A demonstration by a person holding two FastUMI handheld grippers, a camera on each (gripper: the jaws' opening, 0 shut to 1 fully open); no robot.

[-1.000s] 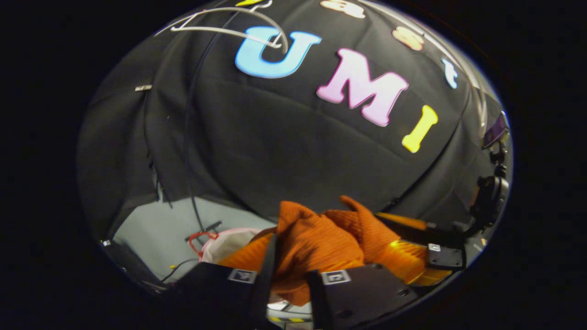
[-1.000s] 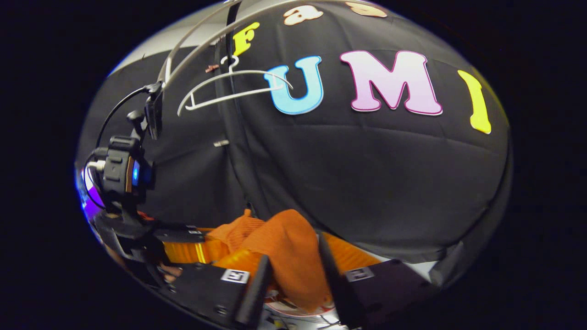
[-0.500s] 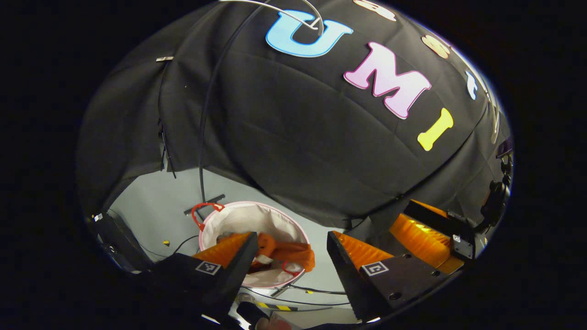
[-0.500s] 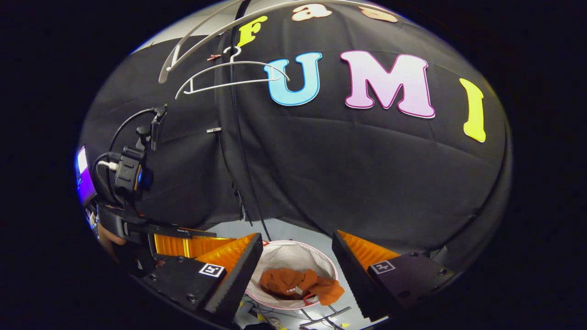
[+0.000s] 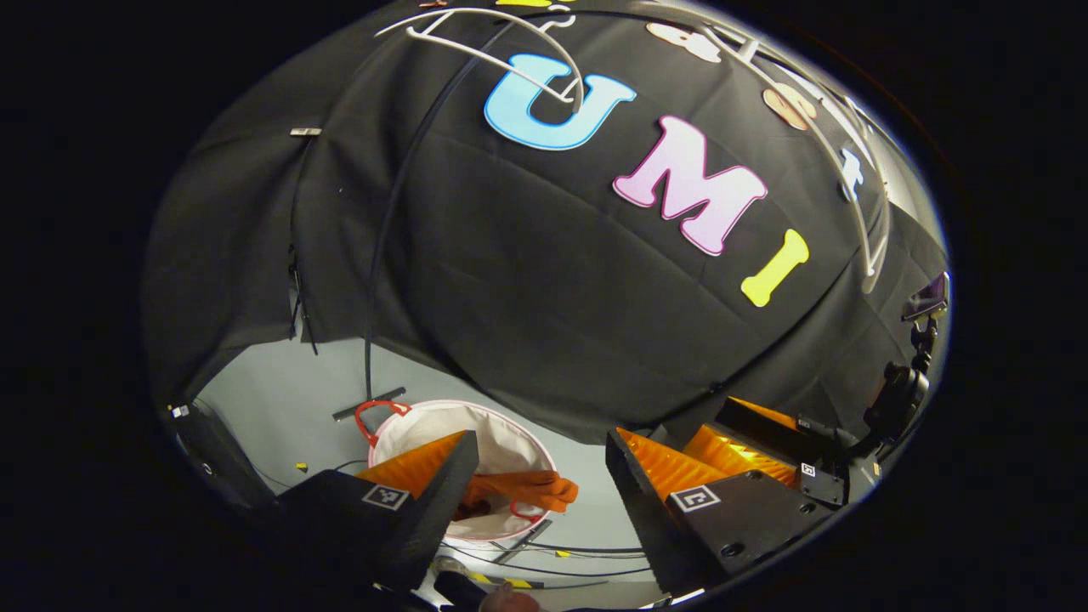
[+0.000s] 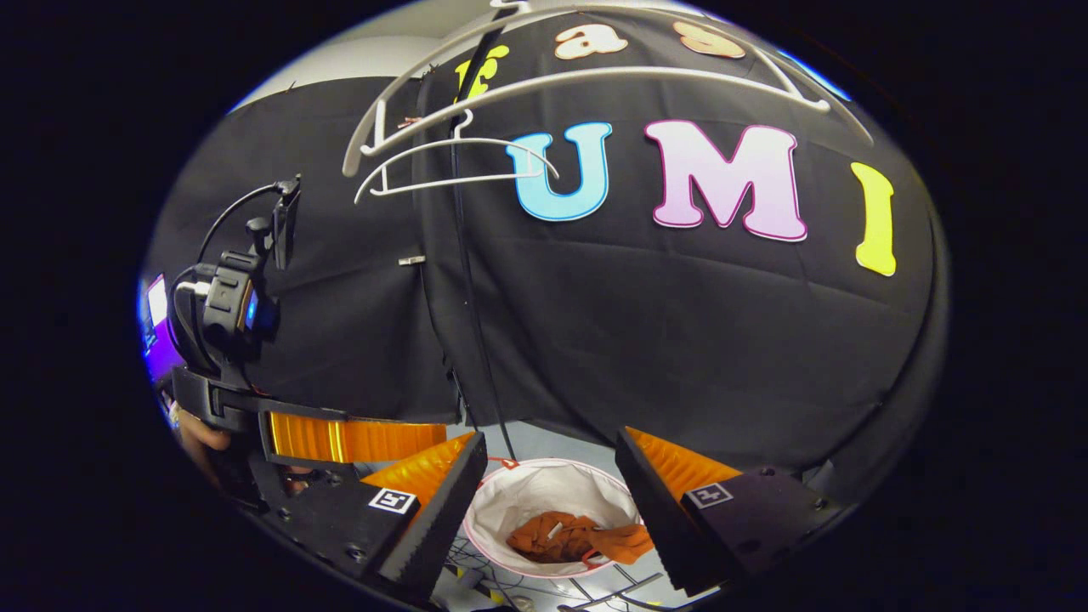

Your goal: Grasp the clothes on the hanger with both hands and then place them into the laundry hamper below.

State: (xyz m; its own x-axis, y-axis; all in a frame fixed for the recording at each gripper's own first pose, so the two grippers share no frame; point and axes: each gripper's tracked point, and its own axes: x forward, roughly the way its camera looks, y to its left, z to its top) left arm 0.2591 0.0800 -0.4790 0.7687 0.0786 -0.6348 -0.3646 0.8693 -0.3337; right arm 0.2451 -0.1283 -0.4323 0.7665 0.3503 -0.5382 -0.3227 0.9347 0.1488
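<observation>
Both grippers (image 5: 540, 493) (image 6: 552, 493) spread empty above hamper (image 6: 510, 510); clothes (image 6: 578, 537) drape its rim.

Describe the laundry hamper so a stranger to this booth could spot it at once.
Start at the black cloth wall and drop to the grey floor at its foot. There stands the laundry hamper, a round white bin, open-topped. Its red handle loops and the orange garment lying inside, one end draped over the rim, set it apart from the dark cables beside it.
</observation>
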